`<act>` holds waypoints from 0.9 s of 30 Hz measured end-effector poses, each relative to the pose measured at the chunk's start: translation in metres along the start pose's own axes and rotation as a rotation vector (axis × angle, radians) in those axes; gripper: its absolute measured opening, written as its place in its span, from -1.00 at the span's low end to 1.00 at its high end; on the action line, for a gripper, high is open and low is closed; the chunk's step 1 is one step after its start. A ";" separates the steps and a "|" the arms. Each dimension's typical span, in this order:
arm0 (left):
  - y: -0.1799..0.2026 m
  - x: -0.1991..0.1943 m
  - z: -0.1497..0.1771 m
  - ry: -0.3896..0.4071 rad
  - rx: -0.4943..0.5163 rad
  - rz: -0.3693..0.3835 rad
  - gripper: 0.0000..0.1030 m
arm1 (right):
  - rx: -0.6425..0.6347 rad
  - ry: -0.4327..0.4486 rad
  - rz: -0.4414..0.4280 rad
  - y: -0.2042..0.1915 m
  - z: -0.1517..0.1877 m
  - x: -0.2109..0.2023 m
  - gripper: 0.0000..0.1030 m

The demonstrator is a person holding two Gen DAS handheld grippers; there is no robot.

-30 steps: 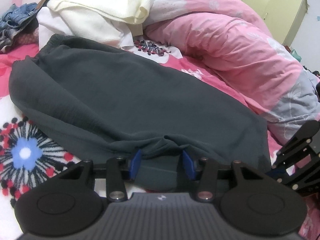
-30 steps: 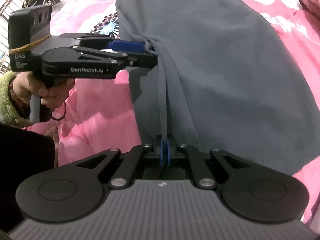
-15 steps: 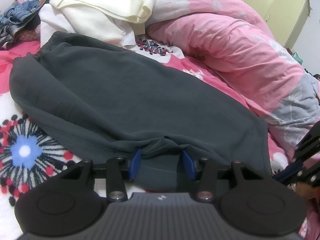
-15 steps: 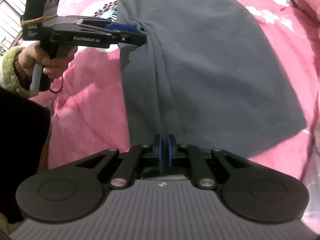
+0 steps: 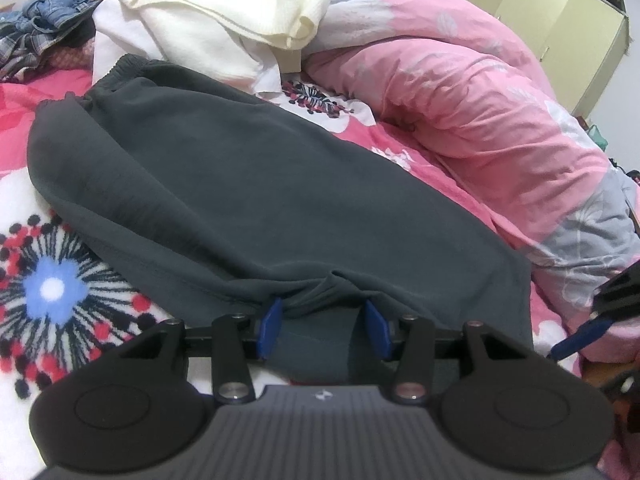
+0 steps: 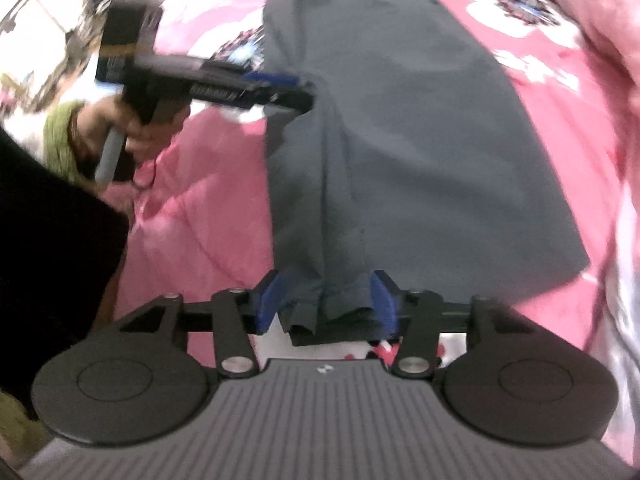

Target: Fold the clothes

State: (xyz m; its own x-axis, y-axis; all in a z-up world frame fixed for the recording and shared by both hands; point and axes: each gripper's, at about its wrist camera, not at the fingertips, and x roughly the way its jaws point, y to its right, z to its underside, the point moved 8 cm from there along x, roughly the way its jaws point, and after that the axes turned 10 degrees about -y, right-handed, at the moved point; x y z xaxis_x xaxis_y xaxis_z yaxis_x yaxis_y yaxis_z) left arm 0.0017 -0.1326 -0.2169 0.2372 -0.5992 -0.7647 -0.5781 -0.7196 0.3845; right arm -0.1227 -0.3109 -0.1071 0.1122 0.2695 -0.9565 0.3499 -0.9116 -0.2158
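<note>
Dark grey trousers [image 5: 260, 184] lie flat along the bed, waistband at the far left. My left gripper [image 5: 324, 320] is shut on a bunched fold at their near edge, and creases run out from its blue pads. In the right wrist view this left gripper [image 6: 296, 88] bites the trousers' [image 6: 420, 140] left edge. My right gripper [image 6: 326, 304] is at the hem end and its jaws are opening. The hem fold lies loose between the pads, which do not press on it. Part of the right gripper [image 5: 596, 316] shows at the right edge of the left wrist view.
A pink and grey duvet [image 5: 480, 100] is heaped along the far right. Cream and white clothes [image 5: 224, 12] and jeans [image 5: 48, 12] are piled beyond the waistband. The floral blanket [image 5: 52, 288] covers the bed. A hand [image 6: 152, 128] with a green sleeve holds the left gripper.
The right gripper's jaws have parted and let go of the hem fold they pinched. That gripper has also drawn back and up a little. The left gripper keeps its hold in place.
</note>
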 end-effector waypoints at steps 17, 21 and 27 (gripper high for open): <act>-0.015 -0.007 0.001 0.026 -0.064 0.017 -0.04 | 0.043 -0.122 -0.108 -0.003 -0.005 0.039 -0.83; -0.018 -0.008 0.001 0.032 -0.074 0.003 -0.04 | 0.087 -0.118 -0.233 -0.016 -0.005 0.034 -0.87; -0.021 -0.008 0.000 0.030 -0.069 -0.012 -0.04 | 0.240 -0.128 -0.429 -0.014 0.000 0.037 -0.87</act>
State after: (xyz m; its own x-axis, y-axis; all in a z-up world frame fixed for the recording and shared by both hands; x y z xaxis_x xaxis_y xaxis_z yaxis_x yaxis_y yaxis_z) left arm 0.0123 -0.1130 -0.2191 0.2677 -0.6003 -0.7537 -0.5199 -0.7486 0.4115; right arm -0.1239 -0.2880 -0.1396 -0.1150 0.6084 -0.7852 0.1144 -0.7771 -0.6189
